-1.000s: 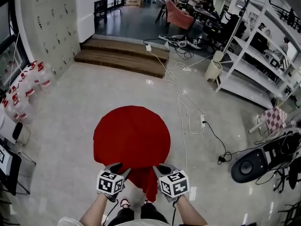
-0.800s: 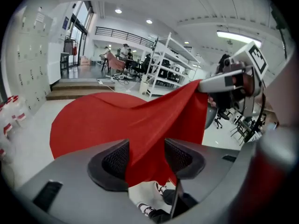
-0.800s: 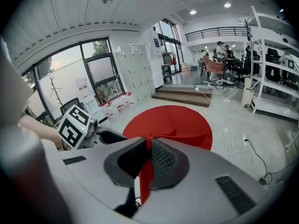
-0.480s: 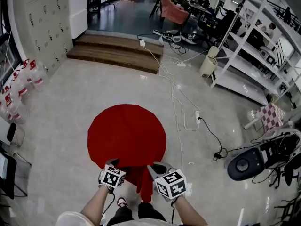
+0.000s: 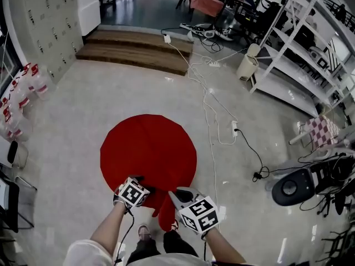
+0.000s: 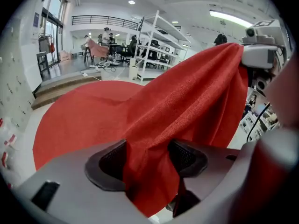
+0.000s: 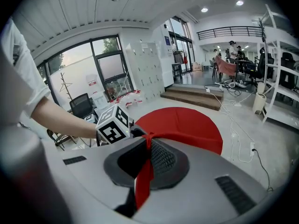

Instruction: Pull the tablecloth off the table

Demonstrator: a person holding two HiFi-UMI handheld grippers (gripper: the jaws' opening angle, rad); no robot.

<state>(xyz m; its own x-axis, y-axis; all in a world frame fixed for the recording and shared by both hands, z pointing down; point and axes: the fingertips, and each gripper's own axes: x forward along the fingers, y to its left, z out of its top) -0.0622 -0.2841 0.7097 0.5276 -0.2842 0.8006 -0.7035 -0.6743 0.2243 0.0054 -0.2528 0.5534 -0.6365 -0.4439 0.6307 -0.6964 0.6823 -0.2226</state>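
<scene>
Right gripper [image 7: 145, 162]: fingers pressed together on a thin, twisted strip of the red tablecloth [image 7: 182, 122], which hangs down past them.
Left gripper [image 6: 147, 157]: fingers spread wide, having just been opening; a thick fold of cloth runs loose between the dark ribbed pads.
Hidden: from the head view both pairs of fingers are mostly covered by their marker cubes and bunched cloth; the tabletop is wholly covered.
Tablecloth [image 5: 148, 151]: a flat round disc over the tabletop, its near edge gathered into a drooping tail between the grippers.
Texture: the left gripper view alone shows a coarse weave.
Cross-view: the right gripper view shows the left marker cube [image 7: 113, 125] just beside the pinched edge.
Floor [image 5: 72, 121]: pale and glossy.
Far: white cables [image 5: 213, 115], then a wooden step [image 5: 136, 51].
</scene>
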